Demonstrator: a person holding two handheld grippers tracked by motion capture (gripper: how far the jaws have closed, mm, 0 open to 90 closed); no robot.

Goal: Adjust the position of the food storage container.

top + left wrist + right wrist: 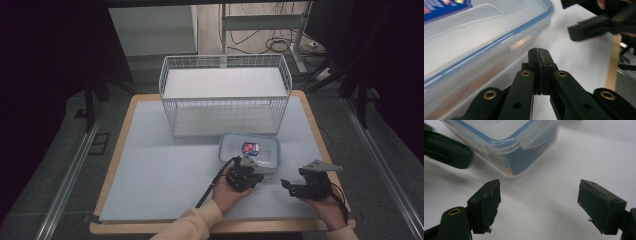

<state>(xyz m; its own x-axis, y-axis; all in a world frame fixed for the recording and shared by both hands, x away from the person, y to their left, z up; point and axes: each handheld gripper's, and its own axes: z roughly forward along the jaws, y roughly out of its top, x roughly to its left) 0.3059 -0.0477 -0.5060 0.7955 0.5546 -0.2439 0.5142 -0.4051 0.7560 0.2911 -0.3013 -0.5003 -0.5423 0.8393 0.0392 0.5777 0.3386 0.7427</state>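
- Near the front right of the table (150, 150), just ahead of your hands, sits the lidded plastic container (248, 151), with the white wire basket (225, 92) close behind it.
- Your left gripper (245, 176) has its jaws pressed together on nothing, tips right beside the container's near wall; push forward like that and you would likely shove the box toward the basket rather than grip it.
- Your right gripper (539, 205) has its jaws wide apart and empty, aimed at the container's corner and a latch flap (534, 136); closing on the rounded corner could let the slick plastic squirt out sideways.
- Catch only the flap and you may pop the lid loose.
- Both grippers are near each other, so converging on the same side risks a knock.
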